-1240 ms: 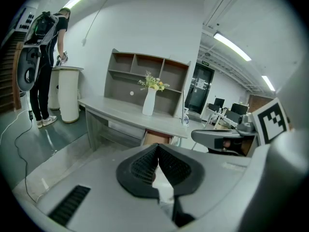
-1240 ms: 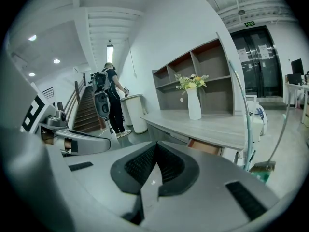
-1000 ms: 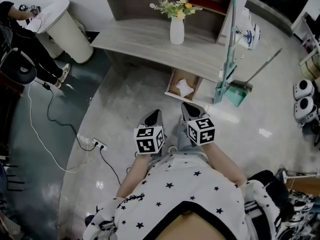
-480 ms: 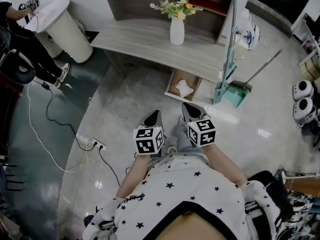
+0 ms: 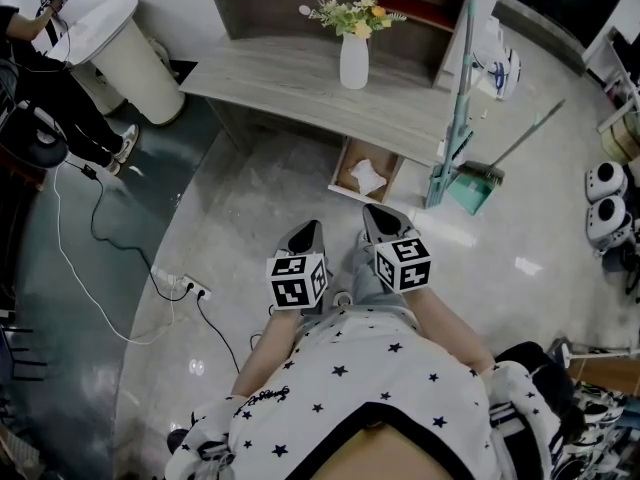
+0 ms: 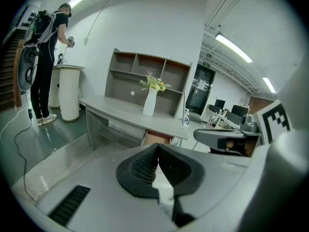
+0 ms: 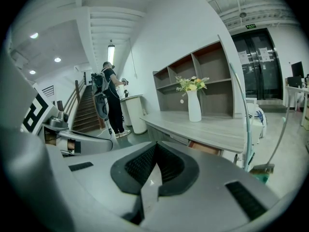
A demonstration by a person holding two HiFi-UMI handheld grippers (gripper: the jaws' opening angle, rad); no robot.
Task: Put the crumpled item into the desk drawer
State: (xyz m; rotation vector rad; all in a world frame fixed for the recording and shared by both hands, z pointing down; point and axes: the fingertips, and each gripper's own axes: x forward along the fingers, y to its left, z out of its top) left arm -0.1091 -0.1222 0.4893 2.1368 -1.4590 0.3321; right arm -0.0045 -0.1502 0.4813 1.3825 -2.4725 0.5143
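You hold both grippers low in front of your body, side by side and near each other. Your left gripper (image 5: 307, 232) points to about 12 o'clock. Your right gripper (image 5: 377, 218) points to about 11 o'clock, so the two tips lean a little toward each other. On each gripper the jaws are closed together, with nothing between them. Your left forearm (image 5: 262, 353) and right forearm (image 5: 447, 326) are bare.

place: office | evidence: desk (image 5: 290, 78) with shelf unit (image 6: 128, 79); monitors (image 6: 220, 104) beyond (far, small)
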